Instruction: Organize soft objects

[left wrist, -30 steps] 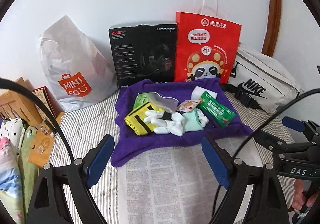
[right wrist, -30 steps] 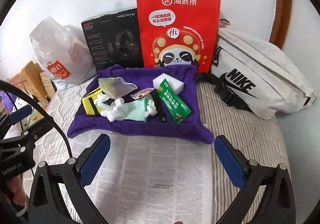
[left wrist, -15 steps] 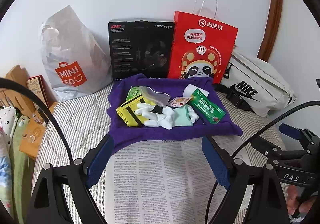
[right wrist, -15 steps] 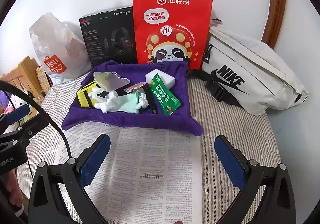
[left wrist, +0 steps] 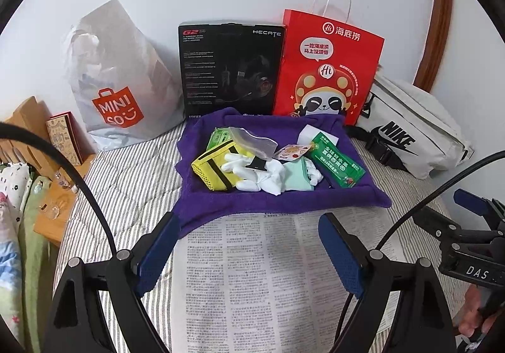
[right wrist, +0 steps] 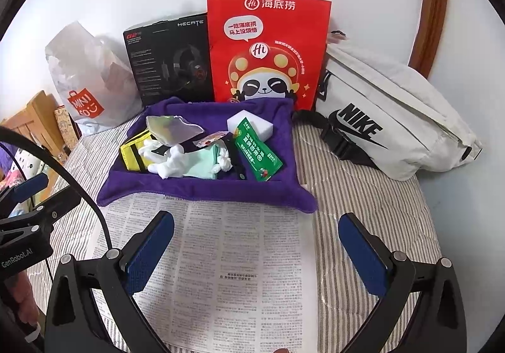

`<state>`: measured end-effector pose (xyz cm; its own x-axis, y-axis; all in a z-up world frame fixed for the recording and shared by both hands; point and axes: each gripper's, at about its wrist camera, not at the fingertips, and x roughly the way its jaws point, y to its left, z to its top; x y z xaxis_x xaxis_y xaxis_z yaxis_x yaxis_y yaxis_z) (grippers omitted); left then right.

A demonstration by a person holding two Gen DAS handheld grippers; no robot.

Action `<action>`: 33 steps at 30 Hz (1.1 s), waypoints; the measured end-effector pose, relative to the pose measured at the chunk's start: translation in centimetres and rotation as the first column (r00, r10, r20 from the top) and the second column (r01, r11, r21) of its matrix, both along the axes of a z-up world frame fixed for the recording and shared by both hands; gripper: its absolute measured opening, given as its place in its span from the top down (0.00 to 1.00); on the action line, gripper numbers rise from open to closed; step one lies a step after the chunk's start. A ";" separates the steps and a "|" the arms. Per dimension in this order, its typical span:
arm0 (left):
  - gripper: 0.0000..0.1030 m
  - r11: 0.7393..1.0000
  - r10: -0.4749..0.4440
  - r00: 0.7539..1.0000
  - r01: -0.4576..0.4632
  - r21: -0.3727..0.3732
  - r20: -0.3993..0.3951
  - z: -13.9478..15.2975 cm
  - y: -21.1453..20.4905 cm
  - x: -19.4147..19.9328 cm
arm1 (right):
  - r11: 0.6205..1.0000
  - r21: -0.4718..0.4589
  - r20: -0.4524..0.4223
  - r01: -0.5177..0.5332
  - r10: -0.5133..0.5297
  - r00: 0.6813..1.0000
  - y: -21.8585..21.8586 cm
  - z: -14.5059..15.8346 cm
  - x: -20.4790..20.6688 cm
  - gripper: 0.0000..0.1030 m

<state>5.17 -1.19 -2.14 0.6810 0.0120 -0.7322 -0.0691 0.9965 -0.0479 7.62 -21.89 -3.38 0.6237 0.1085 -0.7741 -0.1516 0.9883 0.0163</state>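
Left gripper point(left wrist: 247, 245): fingers spread wide, nothing between them, above the newspaper point(left wrist: 268, 277).
Right gripper point(right wrist: 255, 245): fingers spread wide, empty, over the same newspaper.
Soft things: white glove point(left wrist: 262, 174), mint cloth point(left wrist: 296, 176), yellow pouch point(left wrist: 214, 168) and green packet point(left wrist: 336, 163) lay heaped on the purple towel point(left wrist: 284, 201), just beyond the newspaper.
Far side: red bag point(left wrist: 328, 69), black box point(left wrist: 227, 69).

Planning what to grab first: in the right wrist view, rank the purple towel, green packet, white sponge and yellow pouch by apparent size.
1. Purple towel
2. Green packet
3. White sponge and yellow pouch: both partly covered, too alike to rank.
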 end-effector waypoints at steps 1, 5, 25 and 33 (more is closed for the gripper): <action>0.13 1.000 -0.003 1.000 0.003 -0.004 0.001 0.0 0.0 0.0 | 1.000 0.001 0.000 0.001 -0.001 1.000 0.0 0.0 0.0 0.01; 0.14 1.000 -0.006 1.000 0.006 0.001 -0.001 -0.1 0.0 0.0 | 1.000 -0.001 0.000 -0.004 0.004 1.000 0.1 0.0 -0.1 0.01; 0.13 1.000 0.007 1.000 -0.007 0.001 -0.011 -0.4 0.6 0.0 | 1.000 0.001 -0.004 0.002 -0.002 1.000 0.3 -0.1 0.0 0.01; 0.13 1.000 0.009 1.000 -0.009 0.009 -0.016 -0.4 0.7 0.0 | 1.000 -0.001 -0.013 -0.002 0.002 1.000 0.5 -0.4 0.1 0.01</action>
